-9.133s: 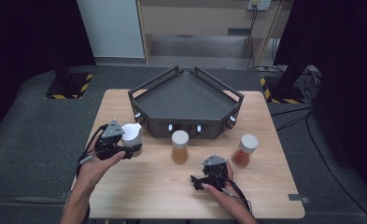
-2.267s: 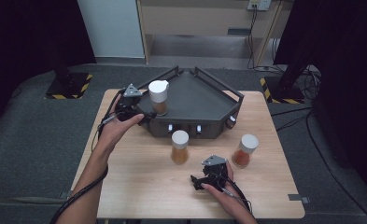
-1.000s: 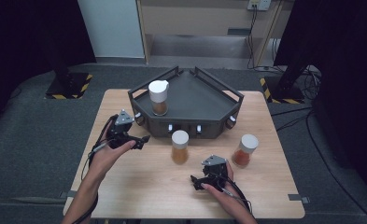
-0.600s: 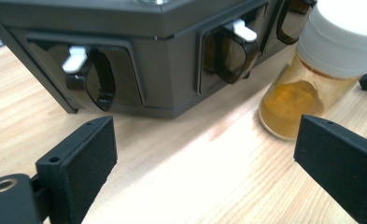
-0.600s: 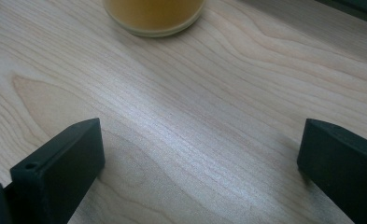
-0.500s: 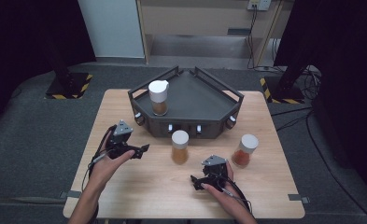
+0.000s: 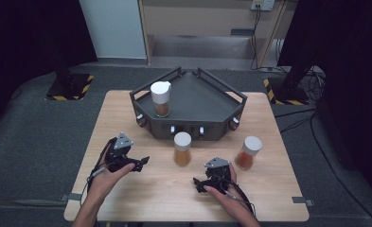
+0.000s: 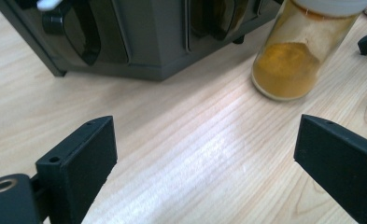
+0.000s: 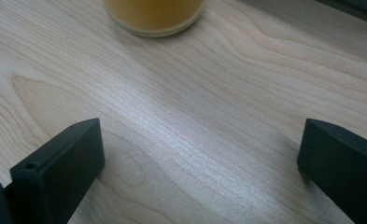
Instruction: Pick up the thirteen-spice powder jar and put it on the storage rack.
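Observation:
A white-capped jar of brown spice (image 7: 161, 98) stands upright on the left part of the dark angular tray (image 7: 198, 97). A second jar with yellow-orange powder (image 7: 182, 148) (image 8: 291, 51) stands on the table just in front of the tray. A third jar with reddish powder (image 7: 248, 152) stands to its right. My left gripper (image 7: 143, 163) (image 8: 204, 172) is open and empty, low over the table left of the yellow jar. My right gripper (image 7: 198, 184) (image 9: 200, 168) is open and empty, resting near the front edge, with the yellow jar's base (image 9: 153, 14) ahead of it.
The wooden table (image 7: 127, 118) has bare surface at its left and front. The tray's front wall carries knobs and dark openings (image 8: 83, 32). Grey floor and hazard-striped stand bases (image 7: 67, 87) surround the table.
My left gripper carried the brown spice jar from the table onto the tray, let go of it, and drew back down to the table's left front. The right gripper has stayed still.

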A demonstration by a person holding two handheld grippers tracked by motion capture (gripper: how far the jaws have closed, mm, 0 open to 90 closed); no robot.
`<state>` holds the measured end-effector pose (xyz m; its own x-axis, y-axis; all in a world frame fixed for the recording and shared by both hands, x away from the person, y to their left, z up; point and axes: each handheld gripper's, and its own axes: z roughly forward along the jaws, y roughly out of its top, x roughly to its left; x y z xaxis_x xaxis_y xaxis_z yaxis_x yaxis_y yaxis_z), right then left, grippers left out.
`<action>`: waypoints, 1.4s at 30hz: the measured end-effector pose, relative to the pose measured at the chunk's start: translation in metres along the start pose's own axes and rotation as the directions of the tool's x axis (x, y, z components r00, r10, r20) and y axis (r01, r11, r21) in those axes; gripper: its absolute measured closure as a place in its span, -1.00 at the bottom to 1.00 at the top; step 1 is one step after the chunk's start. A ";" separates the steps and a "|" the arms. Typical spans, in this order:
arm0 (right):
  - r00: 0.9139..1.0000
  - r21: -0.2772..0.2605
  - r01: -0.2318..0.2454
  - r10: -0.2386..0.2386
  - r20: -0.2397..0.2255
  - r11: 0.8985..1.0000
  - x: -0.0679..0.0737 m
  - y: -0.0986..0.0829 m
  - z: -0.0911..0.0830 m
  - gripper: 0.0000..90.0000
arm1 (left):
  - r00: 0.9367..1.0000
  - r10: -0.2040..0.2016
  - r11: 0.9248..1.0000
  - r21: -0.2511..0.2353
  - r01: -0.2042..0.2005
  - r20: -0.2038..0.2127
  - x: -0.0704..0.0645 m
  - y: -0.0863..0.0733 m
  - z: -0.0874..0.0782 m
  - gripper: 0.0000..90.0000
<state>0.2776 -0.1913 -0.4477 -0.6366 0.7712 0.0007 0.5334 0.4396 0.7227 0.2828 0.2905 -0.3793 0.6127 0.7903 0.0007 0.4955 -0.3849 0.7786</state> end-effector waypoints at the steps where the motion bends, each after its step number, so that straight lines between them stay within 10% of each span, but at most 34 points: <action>1: 1.000 0.000 0.000 0.000 0.000 1.000 0.000 0.000 0.000 -0.99 | 1.000 -0.002 1.000 0.002 0.002 -0.001 -0.001 -0.002 0.000 -0.90; 19: 1.000 0.000 0.000 0.000 0.000 1.000 0.000 0.000 0.000 -0.99 | 0.999 -0.034 0.998 0.055 0.034 -0.001 -0.019 -0.044 0.006 -0.92; 42: 1.000 0.000 -0.001 0.001 0.000 1.000 0.000 0.000 0.000 -0.99 | 0.986 -0.130 0.988 0.069 0.138 -0.108 -0.013 -0.082 0.002 -0.91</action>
<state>0.2776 -0.1913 -0.4478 -0.6363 0.7714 0.0015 0.5340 0.4390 0.7226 0.2358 0.3110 -0.4440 0.4732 0.8803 -0.0330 0.6165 -0.3042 0.7262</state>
